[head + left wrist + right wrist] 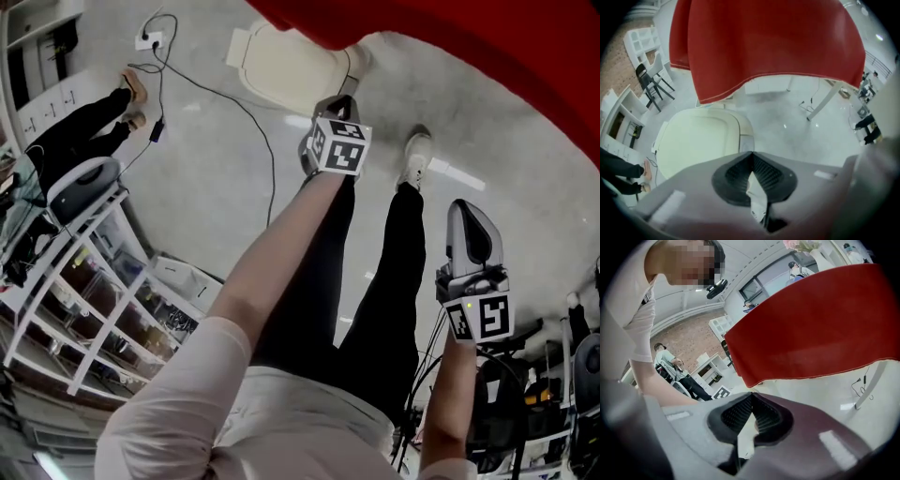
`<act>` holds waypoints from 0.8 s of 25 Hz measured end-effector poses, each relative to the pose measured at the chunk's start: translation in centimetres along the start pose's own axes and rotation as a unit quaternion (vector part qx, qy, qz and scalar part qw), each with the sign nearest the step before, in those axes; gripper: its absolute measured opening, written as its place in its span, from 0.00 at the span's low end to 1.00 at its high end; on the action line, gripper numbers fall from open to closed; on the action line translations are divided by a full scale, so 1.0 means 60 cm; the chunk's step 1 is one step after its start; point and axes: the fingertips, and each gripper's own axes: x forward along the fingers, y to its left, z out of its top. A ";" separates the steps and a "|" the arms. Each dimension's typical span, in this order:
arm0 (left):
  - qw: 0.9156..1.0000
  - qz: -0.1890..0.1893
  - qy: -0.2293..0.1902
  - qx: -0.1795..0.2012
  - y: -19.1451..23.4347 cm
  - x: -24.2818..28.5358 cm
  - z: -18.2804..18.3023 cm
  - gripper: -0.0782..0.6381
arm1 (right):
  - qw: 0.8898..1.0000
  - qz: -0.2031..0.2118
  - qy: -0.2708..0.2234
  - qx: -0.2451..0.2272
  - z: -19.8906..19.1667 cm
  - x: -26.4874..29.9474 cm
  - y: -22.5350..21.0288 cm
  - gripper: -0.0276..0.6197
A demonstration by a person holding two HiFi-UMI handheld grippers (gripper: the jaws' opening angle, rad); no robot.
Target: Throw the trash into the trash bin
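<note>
A cream trash bin with its lid down [286, 61] stands on the pale floor by the red-draped table [487, 47]. My left gripper [346, 94] points steeply down just short of it. In the left gripper view the bin's lid [696, 140] lies right ahead of the left gripper [751, 153], which is shut on a white scrap of trash [757, 197]. My right gripper [466, 208] hangs lower right, away from the bin. In its own view the right gripper [751, 394] is shut; a pale sliver [746, 437] shows behind the pads, and I cannot tell what it is.
The red cloth [764, 42] overhangs the floor behind the bin, with a white table leg [825, 101] at right. The person's legs and a white shoe [414, 159] stand beside the bin. A black cable [234, 103] crosses the floor. A white shelf rack [84, 281] stands at left.
</note>
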 end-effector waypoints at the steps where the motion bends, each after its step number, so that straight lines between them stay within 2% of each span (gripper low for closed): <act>1: 1.000 0.007 0.007 0.000 0.001 0.007 -0.004 0.11 | 1.000 0.000 0.000 0.002 -0.002 -0.002 -0.002 0.04; 7: 0.998 0.047 0.035 0.004 0.002 0.026 -0.011 0.12 | 1.000 0.001 -0.004 0.009 -0.005 -0.010 -0.015 0.04; 12: 0.996 0.074 0.041 -0.016 -0.002 0.039 -0.016 0.12 | 1.000 0.000 -0.009 0.011 -0.011 -0.011 -0.030 0.04; 15: 0.996 0.077 0.030 -0.024 0.002 0.034 -0.013 0.12 | 1.000 -0.001 -0.010 0.010 -0.008 -0.011 -0.030 0.04; 20: 0.998 0.060 0.022 0.008 0.002 0.034 -0.015 0.11 | 1.000 0.002 -0.006 0.005 -0.012 -0.010 -0.021 0.04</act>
